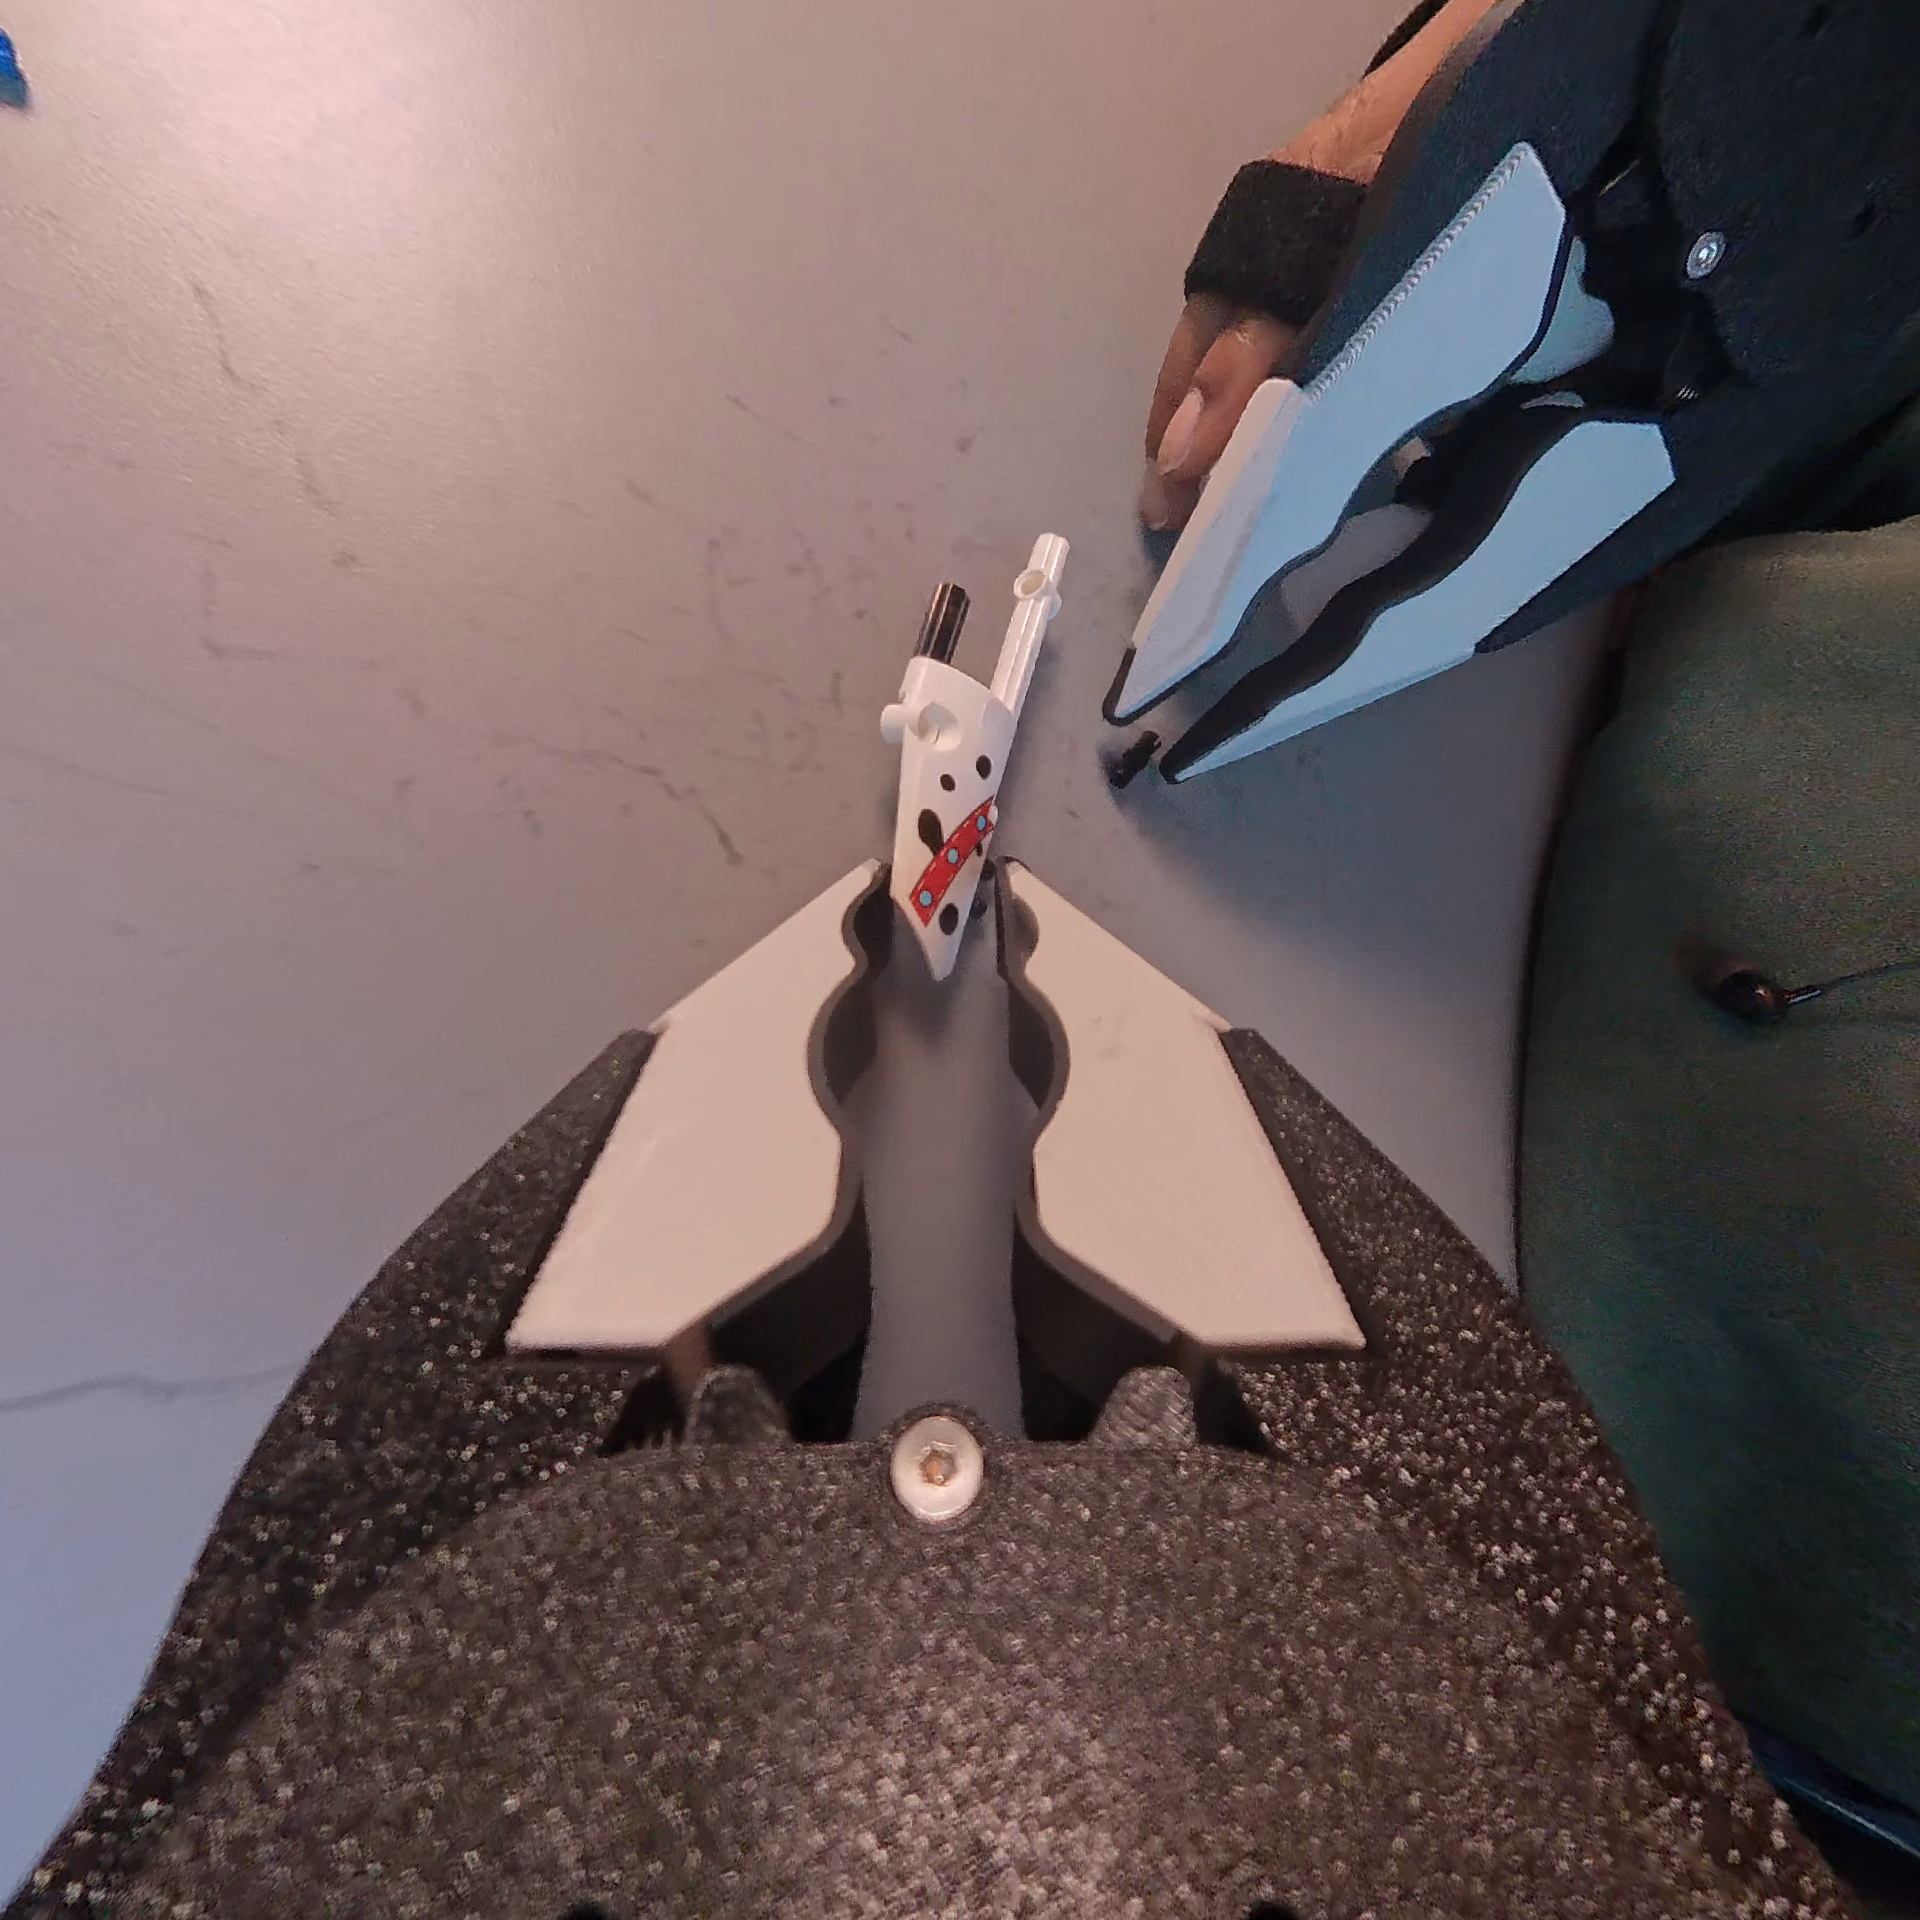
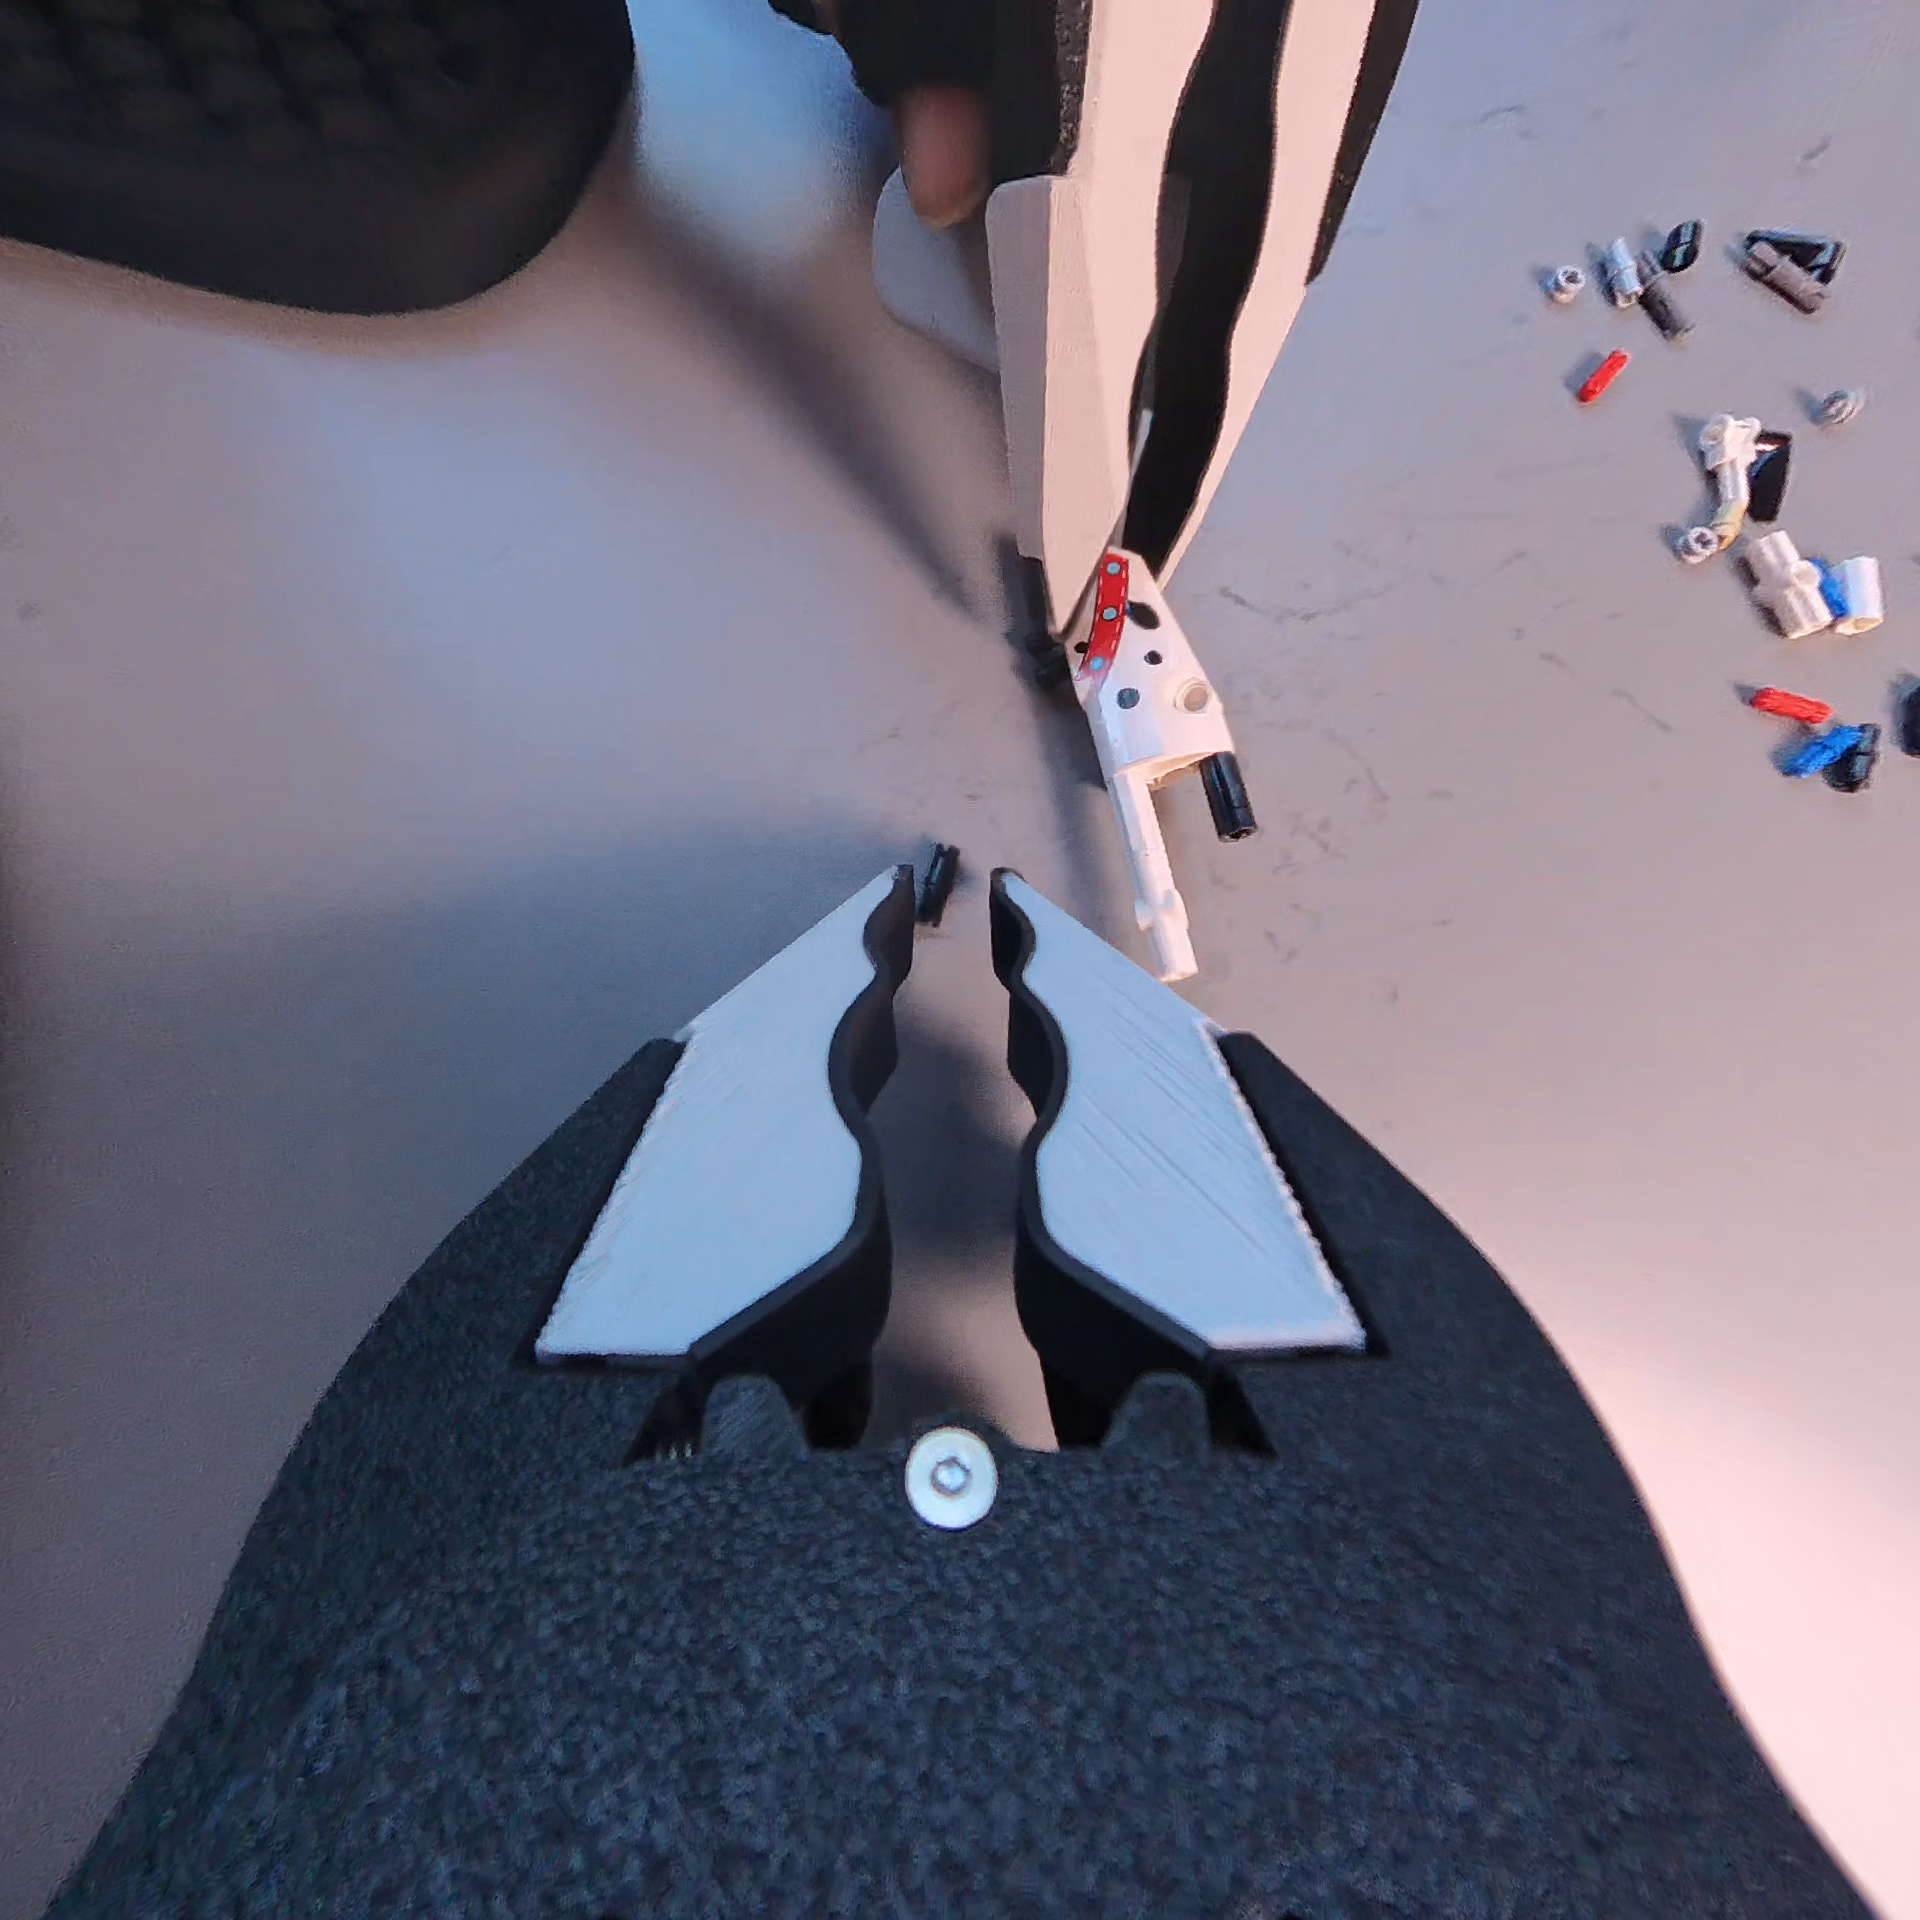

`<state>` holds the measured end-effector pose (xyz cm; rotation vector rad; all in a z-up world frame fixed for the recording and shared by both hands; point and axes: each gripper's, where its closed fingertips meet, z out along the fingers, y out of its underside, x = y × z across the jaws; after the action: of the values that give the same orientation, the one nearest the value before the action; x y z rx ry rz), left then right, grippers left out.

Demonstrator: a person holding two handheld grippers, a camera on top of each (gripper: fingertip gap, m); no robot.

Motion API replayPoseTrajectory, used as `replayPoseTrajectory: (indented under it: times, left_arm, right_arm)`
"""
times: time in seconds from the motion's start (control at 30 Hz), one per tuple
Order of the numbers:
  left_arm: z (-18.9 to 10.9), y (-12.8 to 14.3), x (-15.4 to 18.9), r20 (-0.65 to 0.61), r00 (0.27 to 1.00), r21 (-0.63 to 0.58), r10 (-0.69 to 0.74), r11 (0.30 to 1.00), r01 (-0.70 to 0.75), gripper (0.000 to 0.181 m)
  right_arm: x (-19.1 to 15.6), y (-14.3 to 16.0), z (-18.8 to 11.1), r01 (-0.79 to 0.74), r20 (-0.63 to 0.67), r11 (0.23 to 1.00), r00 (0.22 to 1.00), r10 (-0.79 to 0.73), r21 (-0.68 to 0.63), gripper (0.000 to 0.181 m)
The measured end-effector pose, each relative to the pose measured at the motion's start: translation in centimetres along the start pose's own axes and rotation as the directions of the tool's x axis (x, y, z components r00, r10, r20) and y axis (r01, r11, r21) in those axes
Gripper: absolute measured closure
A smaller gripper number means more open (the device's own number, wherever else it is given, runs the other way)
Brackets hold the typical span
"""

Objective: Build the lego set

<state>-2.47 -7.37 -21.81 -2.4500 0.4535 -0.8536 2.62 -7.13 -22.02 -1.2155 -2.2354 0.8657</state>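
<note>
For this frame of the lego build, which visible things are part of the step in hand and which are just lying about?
In use:
- left hand-held gripper, shut on the white spotted lego assembly
- right hand-held gripper, open, tips either side of the small black pin on the table

Lying about:
- scattered loose lego pieces
- green cushion with an earbud
- another black pin
</note>
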Motion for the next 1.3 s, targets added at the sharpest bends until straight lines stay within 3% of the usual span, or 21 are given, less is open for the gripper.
replayPoseTrajectory:
  times: [0.23,0.4,0.57,0.7,0.83,0.97,1.3]
  left_arm:
    - [-0.8,-0.4,-1.0,0.072,0.997,0.03,0.025,0.999,-0.027,0.155]
    - [-1.1,-0.7,-0.9,0.112,0.99,0.038,0.086,0.995,-0.09,0.154]
    - [-1.2,-2.7,2.1,0.063,0.971,0.142,0.229,0.961,-0.236,0.155]
    - [-0.4,-4.8,5.5,-0.087,0.965,0.29,0.246,0.933,-0.212,0.155]
    - [-0.9,-6.6,7.1,-0.197,0.956,0.417,0.218,0.901,-0.12,0.156]
    - [-1.6,-7.7,7.9,-0.258,0.945,0.493,0.202,0.869,-0.051,0.163]
    - [-1.9,-8.1,6.8,-0.218,0.962,0.518,0.162,0.855,-0.026,0.167]
  right_arm:
    - [0.1,0.4,0.4,0.005,0.019,0.995,1.0,-0.003,-0.098,0.177]
    - [0.1,0.4,0.4,0.032,0.049,0.996,0.998,-0.028,-0.079,0.178]
    - [1.1,-1.0,-0.9,-0.016,0.028,0.996,1.0,0.013,0.088,0.178]
    - [2.9,-3.3,-3.8,0.025,-0.077,0.958,0.997,-0.003,0.285,0.178]
    - [3.8,-4.7,-6.0,0.08,-0.167,0.914,0.986,-0.014,0.397,0.178]
    - [4.0,-5.3,-6.7,0.094,-0.191,0.895,0.982,-0.01,0.435,0.177]
    - [3.6,-5.4,-6.4,0.113,-0.202,0.893,0.979,-0.025,0.435,0.177]
